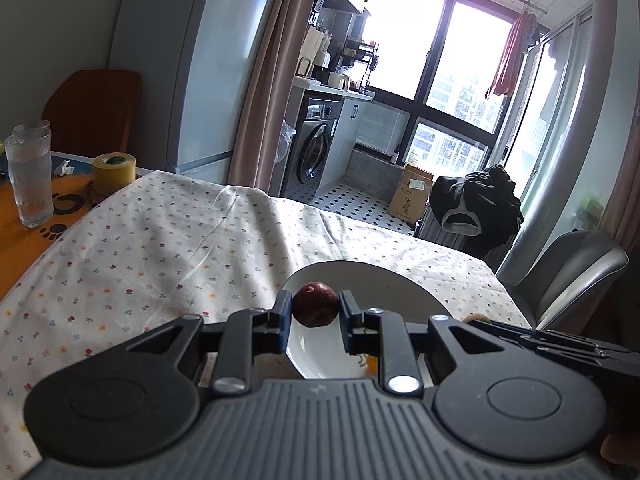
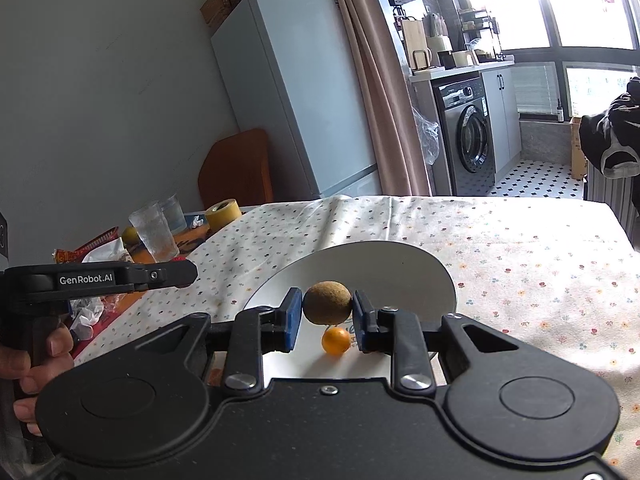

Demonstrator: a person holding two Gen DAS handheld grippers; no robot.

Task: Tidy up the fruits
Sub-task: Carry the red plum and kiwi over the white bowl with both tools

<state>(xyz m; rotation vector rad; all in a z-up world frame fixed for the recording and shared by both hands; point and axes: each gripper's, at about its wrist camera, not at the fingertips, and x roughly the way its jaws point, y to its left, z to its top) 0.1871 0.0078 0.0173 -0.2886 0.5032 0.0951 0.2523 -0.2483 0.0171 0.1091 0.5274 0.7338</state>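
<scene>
My left gripper (image 1: pixel 315 312) is shut on a dark red round fruit (image 1: pixel 315 305), held just above the white plate (image 1: pixel 384 280) on the flowered tablecloth. In the right wrist view my right gripper (image 2: pixel 327 314) is shut on a brown kiwi (image 2: pixel 327 302), over the same white plate (image 2: pixel 400 268). A small orange fruit (image 2: pixel 336 341) lies on the plate below the kiwi. The left gripper's black body (image 2: pixel 100 276) reaches in from the left of the right wrist view, held by a person's hand (image 2: pixel 40 360).
Two glasses (image 1: pixel 29 176) and a yellow tape roll (image 1: pixel 113 173) stand on the uncovered orange end of the table; snack wrappers (image 2: pixel 92 252) lie there too. A grey chair (image 1: pixel 568 276) is at the table's far right. Fridge, washing machine and windows lie beyond.
</scene>
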